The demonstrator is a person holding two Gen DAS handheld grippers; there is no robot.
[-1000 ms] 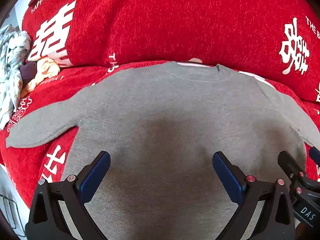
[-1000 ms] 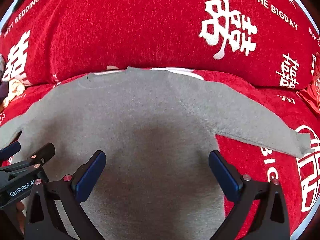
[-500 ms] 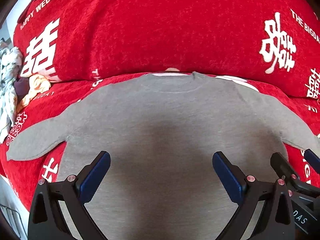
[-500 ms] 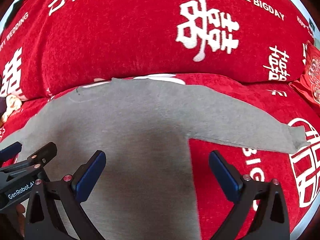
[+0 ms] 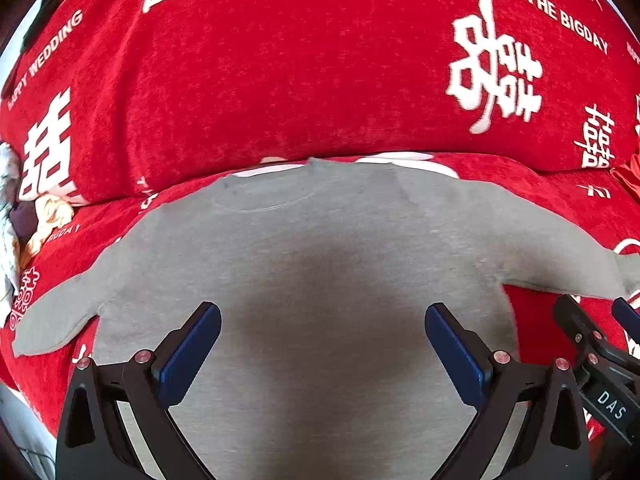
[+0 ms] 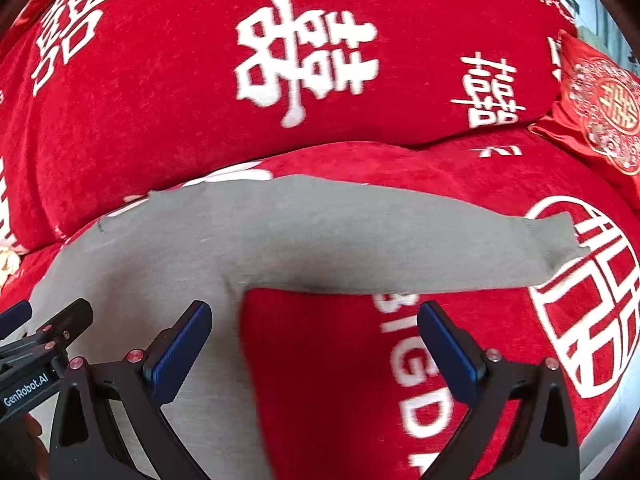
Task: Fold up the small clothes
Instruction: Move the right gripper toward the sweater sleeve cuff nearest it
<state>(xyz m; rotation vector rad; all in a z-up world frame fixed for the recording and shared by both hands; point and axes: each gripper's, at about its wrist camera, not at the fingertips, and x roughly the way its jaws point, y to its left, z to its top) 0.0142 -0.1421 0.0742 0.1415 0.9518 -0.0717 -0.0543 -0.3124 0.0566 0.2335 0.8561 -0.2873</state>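
Sweater [image 5: 320, 264] flat on red cover [image 5: 304, 80]; left gripper [image 5: 322, 344], right gripper [image 6: 314, 344] above, jaws apart, empty.

Red sofa cover [image 5: 320, 80] printed with white characters, draped over seat and backrest. Embroidered red cushion [image 6: 600, 100] at sofa's right end; crumpled clothes [image 5: 24, 220] at left end.

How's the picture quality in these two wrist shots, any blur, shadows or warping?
Left wrist view: sharp; a soft dark shadow falls on the grey sweater ahead of the open left hand-held gripper; fisheye bends the red cover and darkens the corners. Right wrist view: slight motion blur on the white lettering and the sweater's side edge near the open right hand-held gripper; no glare.
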